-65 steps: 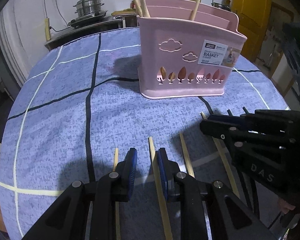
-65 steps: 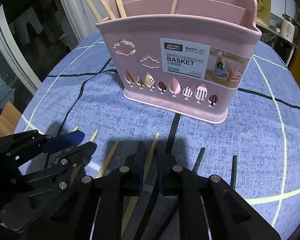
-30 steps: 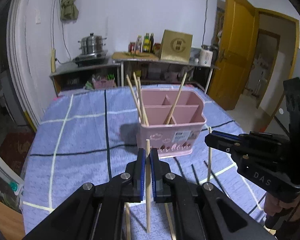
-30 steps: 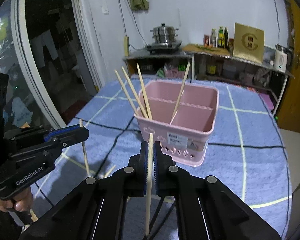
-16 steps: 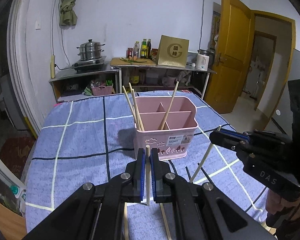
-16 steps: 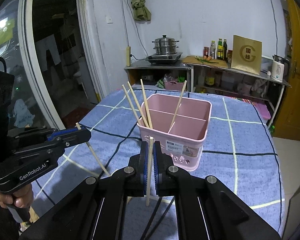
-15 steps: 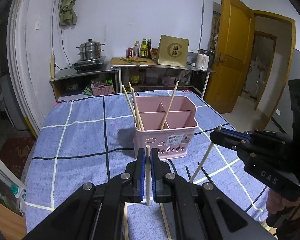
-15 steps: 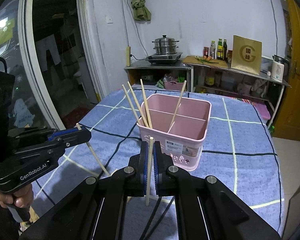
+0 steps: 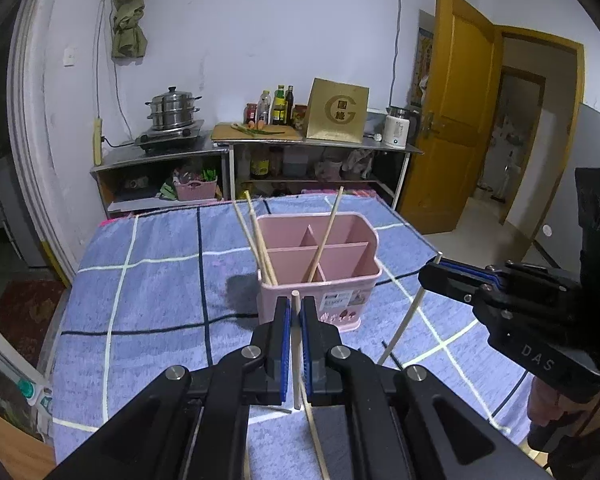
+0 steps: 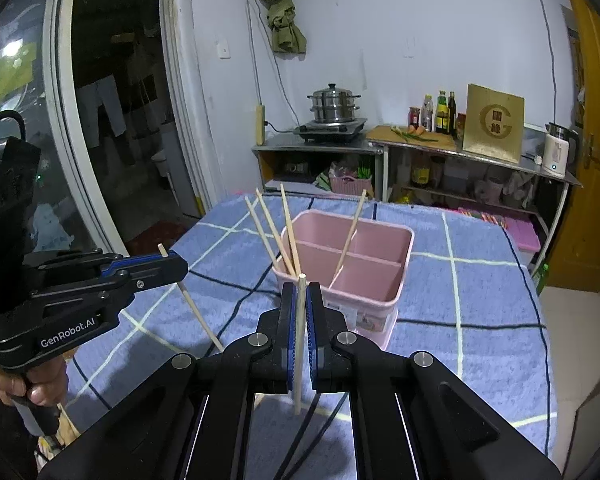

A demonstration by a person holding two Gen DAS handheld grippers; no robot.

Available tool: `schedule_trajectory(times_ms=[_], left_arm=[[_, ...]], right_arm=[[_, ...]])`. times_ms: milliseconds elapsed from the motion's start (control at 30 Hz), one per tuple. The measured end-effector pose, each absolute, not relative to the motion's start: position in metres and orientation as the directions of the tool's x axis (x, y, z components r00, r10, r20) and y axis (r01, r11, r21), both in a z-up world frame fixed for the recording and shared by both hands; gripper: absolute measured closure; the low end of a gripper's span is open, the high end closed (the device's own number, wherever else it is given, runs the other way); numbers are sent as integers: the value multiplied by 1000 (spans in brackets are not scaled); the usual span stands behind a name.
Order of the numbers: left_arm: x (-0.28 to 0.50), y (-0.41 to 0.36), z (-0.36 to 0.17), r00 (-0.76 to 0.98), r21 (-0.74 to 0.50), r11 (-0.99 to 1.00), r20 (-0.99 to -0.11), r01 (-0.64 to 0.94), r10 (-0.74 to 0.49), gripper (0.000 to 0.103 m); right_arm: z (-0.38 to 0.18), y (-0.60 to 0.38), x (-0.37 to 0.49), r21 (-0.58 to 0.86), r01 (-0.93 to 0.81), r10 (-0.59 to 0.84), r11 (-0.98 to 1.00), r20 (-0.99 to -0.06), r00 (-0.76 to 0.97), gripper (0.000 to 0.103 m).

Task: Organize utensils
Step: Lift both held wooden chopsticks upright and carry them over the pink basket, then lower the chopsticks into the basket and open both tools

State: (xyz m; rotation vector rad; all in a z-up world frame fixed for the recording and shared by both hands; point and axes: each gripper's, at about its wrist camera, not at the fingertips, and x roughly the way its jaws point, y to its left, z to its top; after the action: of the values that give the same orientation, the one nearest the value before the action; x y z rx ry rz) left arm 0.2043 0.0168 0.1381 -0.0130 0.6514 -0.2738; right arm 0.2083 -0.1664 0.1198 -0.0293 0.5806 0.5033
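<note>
Both claws, left claw [image 9: 295,322] and right claw [image 10: 299,312], clamp slim round wooden chopsticks [image 9: 296,360] above the pink plastic basket [image 9: 320,280].

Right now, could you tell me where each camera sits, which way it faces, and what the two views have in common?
Left wrist: rides on the left gripper, looking forward and down over the blue checked tablecloth at the pink divided basket; its jaws clamp a wooden chopstick, with the right gripper at the right edge.
Right wrist: rides on the right gripper, facing the same basket; the left gripper and a hand show at left.
Shared: basket, tablecloth, steamer pot, both grippers.
</note>
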Motion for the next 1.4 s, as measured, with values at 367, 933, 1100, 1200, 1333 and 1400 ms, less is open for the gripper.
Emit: schedule_trajectory(times_ms=[367,933,1100,1200,1333,1400], left_arm=[[229,23,193,802,-140,956,-521,257,-292,98],[294,29,219,843,-174,953,-445,248,-301,98],[312,30,195,828,-186,953,-473,241,-302,98],[319,31,179,818,-194,953,-490,235,-301,98],[327,32,159,803,-195,955,-519,222,-292,98],[329,31,150,794,-193,957,-535,218,-289,98]], right_arm=[[166,-177,230,126,-445,453,887,-425,784,98],[187,-166,276,164,-430,460,888,-331,824,98],[168,-162,289,172,-424,458,889,-365,811,98],[156,-162,296,186,-419,459,889,-384,801,98],[140,-161,301,195,-411,455,891,-413,789,98],[133,-160,303,201,-410,457,890,-427,780,98]])
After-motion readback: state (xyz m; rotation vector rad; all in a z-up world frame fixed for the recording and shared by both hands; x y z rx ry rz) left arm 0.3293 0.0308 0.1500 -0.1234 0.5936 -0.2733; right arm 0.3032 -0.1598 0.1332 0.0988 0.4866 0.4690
